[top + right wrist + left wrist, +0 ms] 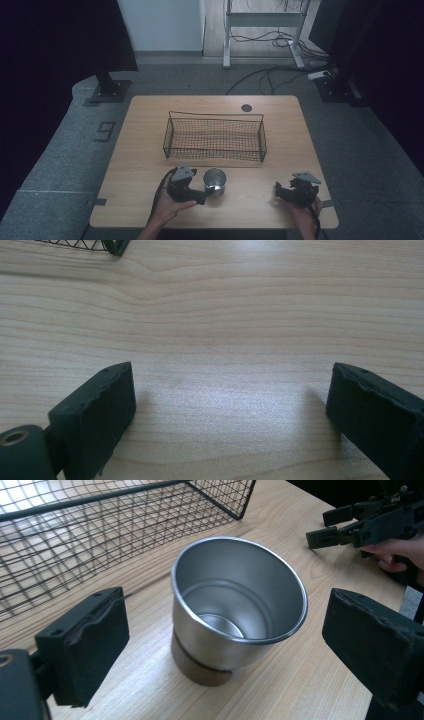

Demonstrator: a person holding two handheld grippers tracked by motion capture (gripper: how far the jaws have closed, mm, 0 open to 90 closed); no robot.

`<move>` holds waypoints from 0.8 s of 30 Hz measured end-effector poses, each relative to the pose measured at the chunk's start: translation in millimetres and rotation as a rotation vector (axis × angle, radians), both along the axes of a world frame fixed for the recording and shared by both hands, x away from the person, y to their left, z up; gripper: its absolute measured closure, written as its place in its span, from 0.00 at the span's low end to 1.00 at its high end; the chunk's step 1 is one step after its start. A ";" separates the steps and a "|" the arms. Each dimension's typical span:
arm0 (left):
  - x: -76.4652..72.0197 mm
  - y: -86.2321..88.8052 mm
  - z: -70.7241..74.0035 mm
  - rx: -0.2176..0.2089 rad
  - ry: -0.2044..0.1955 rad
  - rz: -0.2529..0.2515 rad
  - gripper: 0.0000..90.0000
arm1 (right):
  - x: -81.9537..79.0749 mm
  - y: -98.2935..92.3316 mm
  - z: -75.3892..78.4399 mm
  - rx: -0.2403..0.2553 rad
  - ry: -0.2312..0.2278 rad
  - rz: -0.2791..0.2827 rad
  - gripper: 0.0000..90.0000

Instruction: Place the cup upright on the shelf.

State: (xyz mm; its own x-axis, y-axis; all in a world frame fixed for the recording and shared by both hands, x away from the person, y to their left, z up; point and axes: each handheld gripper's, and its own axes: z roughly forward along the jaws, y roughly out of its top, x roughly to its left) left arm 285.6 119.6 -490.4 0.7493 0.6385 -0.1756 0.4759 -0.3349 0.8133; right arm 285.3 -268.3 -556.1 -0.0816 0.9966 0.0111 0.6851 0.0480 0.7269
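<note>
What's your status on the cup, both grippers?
Left gripper open, jaws either side of the metal cup, not touching. Right gripper open over bare table. Cup upright, empty, in front of the wire basket. Nothing in the way.

Your cup (pixel 215 181) stands on the desk (pixel 140 150) just in front of the wire basket (pixel 215 137) (between your left tongs (pixel 202 192) and right tongs (pixel 280 190)).
</note>
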 end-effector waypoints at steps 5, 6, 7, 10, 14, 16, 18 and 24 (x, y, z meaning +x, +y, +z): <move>0.9 -4.7 -3.4 0.015 0.000 0.005 0.05 | -0.1 0.1 0.0 0.001 0.001 -0.001 0.06; 1.3 -5.5 -3.8 0.015 0.002 0.004 0.05 | 0.0 0.0 0.0 0.000 0.000 0.000 0.06; 1.5 -6.1 -4.0 0.015 0.002 0.004 0.05 | -0.1 0.1 0.1 0.002 0.001 -0.001 0.06; 2.1 -10.1 -5.1 0.021 0.005 -0.003 0.05 | 0.0 0.0 0.0 0.000 0.000 0.000 0.06; 2.2 -16.5 -7.4 0.036 0.006 -0.002 0.04 | 0.0 0.0 0.0 0.000 0.000 0.000 0.06; 2.1 -19.1 -8.2 0.040 0.006 -0.003 0.03 | 0.0 0.0 0.0 0.000 0.000 0.000 0.06; 2.6 -22.3 -8.8 0.038 0.006 -0.006 0.03 | 0.0 0.0 0.0 0.000 0.000 0.000 0.06; 5.8 -29.0 -12.7 0.048 0.011 -0.013 0.03 | -0.2 0.0 0.0 0.000 0.000 0.000 0.06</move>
